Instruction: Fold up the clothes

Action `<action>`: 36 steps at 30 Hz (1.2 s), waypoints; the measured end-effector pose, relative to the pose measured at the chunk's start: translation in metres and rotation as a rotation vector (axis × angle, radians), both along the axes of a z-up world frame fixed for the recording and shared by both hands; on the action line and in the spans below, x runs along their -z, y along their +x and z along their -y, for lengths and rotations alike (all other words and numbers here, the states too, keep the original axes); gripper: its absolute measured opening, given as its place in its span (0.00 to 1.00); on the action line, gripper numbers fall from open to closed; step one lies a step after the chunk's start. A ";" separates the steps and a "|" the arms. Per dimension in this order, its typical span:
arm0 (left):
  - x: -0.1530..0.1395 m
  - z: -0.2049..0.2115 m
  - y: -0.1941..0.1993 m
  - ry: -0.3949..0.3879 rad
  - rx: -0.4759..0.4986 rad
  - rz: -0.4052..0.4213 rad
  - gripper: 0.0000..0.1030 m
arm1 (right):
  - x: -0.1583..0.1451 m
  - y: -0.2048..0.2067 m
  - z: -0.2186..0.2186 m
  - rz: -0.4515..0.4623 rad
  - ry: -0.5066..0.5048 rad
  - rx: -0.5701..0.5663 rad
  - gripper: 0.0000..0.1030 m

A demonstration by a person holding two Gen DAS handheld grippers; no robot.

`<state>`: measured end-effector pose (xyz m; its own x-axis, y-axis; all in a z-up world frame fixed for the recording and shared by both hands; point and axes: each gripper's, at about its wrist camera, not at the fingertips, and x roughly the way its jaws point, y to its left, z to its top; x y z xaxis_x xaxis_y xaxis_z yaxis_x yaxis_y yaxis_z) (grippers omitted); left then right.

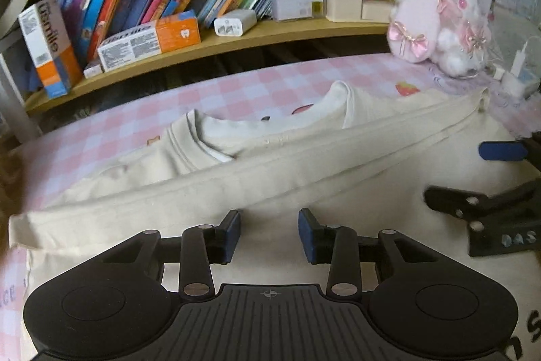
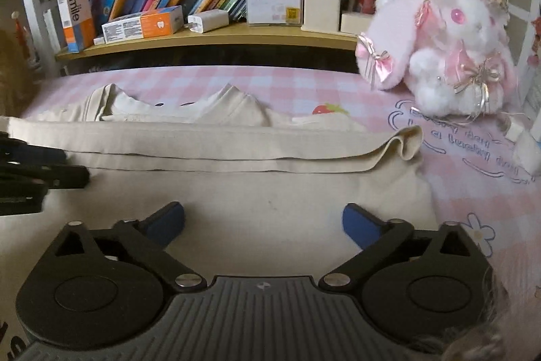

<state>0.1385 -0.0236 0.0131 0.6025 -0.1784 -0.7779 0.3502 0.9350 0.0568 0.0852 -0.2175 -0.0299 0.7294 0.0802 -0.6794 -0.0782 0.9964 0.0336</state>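
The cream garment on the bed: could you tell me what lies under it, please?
Under the cream garment lies the pink checked sheet. Its print shows through the neck opening, with a strawberry beside the cloth; the rest beneath is covered.

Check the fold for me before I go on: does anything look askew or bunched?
Yes. The folded-over sleeve of the cream shirt ends in a curled, bunched cuff at its right end, overhanging the shirt's edge onto the pink checked sheet.

Cream sweatshirt (image 2: pixel 236 144) on a pink-and-white checked bedsheet (image 2: pixel 270 80); pink-and-white plush rabbit (image 2: pixel 446 43) upper right; black grippers' blue pads (image 2: pixel 358 222).
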 end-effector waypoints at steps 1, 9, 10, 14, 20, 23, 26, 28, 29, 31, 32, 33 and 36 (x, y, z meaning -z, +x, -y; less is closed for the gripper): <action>0.000 0.002 0.007 0.008 0.005 0.001 0.35 | 0.000 0.000 0.000 -0.001 -0.001 -0.009 1.00; -0.020 -0.033 0.103 -0.069 -0.212 0.064 0.34 | 0.001 -0.001 0.000 0.002 -0.003 -0.024 1.00; -0.024 -0.039 0.100 -0.111 -0.215 0.080 0.34 | 0.001 -0.001 0.000 0.002 -0.002 -0.027 1.00; -0.023 -0.031 0.061 -0.161 -0.052 0.030 0.35 | 0.001 -0.001 0.001 0.006 -0.002 -0.036 1.00; -0.007 0.027 0.013 -0.039 0.136 -0.009 0.35 | 0.003 -0.003 0.002 0.034 0.000 -0.043 1.00; 0.002 0.053 0.001 0.065 0.191 0.029 0.36 | 0.004 -0.006 0.001 0.053 -0.001 -0.043 1.00; 0.003 0.056 0.002 0.105 0.184 0.047 0.42 | 0.005 -0.008 0.002 0.064 -0.002 -0.044 1.00; 0.002 0.058 0.002 0.161 0.207 0.062 0.52 | 0.005 -0.008 0.002 0.064 -0.001 -0.044 1.00; 0.001 0.059 0.002 0.190 0.219 0.069 0.52 | 0.005 -0.008 0.002 0.065 0.000 -0.044 1.00; 0.000 0.060 0.000 0.252 0.255 0.084 0.52 | 0.005 -0.008 0.002 0.065 0.001 -0.044 1.00; 0.001 0.061 -0.003 0.288 0.283 0.101 0.55 | 0.005 -0.008 0.002 0.065 0.002 -0.044 1.00; 0.001 0.061 -0.006 0.325 0.311 0.117 0.57 | 0.005 -0.008 0.002 0.065 0.002 -0.044 1.00; 0.004 0.066 -0.013 0.448 0.418 0.174 0.62 | 0.005 -0.008 0.002 0.065 0.003 -0.045 1.00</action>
<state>0.1255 -0.0893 0.0086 0.6769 -0.1058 -0.7284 0.6306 0.5937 0.4998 0.0770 -0.2199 -0.0347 0.7678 0.1156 -0.6301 -0.1246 0.9917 0.0300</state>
